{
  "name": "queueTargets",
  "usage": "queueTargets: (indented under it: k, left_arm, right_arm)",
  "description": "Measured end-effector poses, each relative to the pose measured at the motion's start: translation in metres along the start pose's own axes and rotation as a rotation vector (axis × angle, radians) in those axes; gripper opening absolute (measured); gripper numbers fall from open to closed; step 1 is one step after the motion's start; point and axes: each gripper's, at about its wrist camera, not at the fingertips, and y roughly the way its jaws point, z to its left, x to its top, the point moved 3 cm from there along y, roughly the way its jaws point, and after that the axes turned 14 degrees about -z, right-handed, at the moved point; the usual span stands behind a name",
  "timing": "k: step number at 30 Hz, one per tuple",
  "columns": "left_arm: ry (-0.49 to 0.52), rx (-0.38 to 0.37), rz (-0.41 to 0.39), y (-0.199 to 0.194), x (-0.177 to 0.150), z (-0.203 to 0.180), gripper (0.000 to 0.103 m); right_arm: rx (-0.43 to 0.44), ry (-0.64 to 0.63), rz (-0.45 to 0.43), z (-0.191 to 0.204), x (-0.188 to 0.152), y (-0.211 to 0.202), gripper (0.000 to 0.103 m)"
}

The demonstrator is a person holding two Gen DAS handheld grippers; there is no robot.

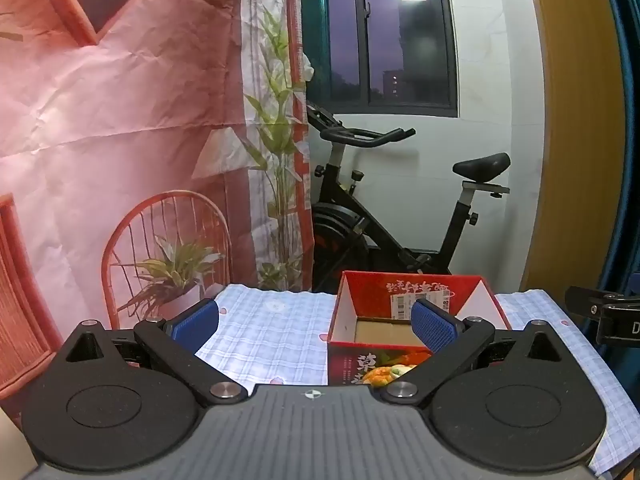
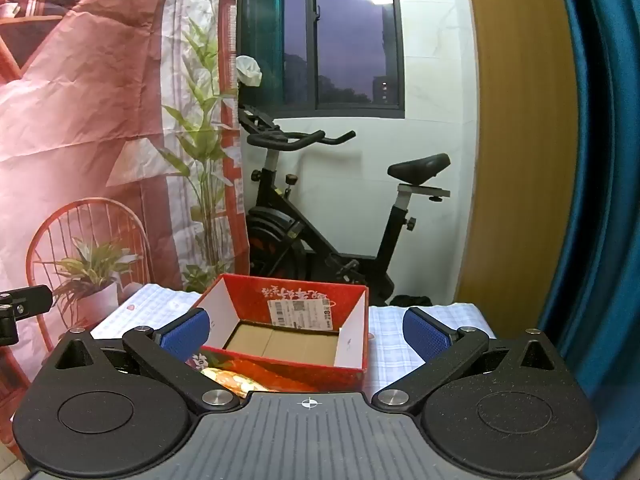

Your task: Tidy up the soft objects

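Soft objects, the things to be sorted, do not show in either view; only their likely home does. Largest in both views is the pink printed backdrop (image 1: pixel 120 120), filling the left half of the frame, with an exercise bike (image 1: pixel 384 216) standing behind the table at centre under a dark window (image 1: pixel 400 32).

Lower down, the table wears a pale checked tablecloth (image 1: pixel 272 332) across the middle of the frame. On it sits a red cardboard box (image 2: pixel 288 332), open at the top; its brown floor is bare as far as can be seen, with a white shipping label on the far inner wall. In the left wrist view the box lies lower centre-right; in the right wrist view, lower centre.

Both tongs are released and hold nothing. The left gripper (image 1: pixel 316 324) has its blue pads spread wide, the right-hand pad overlapping the box in the frame. The right gripper (image 2: pixel 306 330) is just as wide, with the box seen between its pads but untouched.

By my reading, this is the very start: nothing is packed and nothing is picked. The next move calls for finding the soft items, which probably lie below or outside these views, then lowering one open gripper over the nearest item before closing gently.
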Motion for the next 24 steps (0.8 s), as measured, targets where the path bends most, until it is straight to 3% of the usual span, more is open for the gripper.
queueTargets:
  k: [7, 24]
  left_arm:
    - [0.005, -0.029, -0.006, -0.0022, 0.0002, -0.0012, 0.103]
    - [0.007, -0.006, -0.017, -0.0009, -0.0022, -0.0004, 0.103]
  right_arm:
    - [0.001, 0.003, -0.003, -0.0006, 0.0000, -0.0005, 0.103]
    - [0.001, 0.003, -0.002, -0.0007, -0.0003, -0.0007, 0.103]
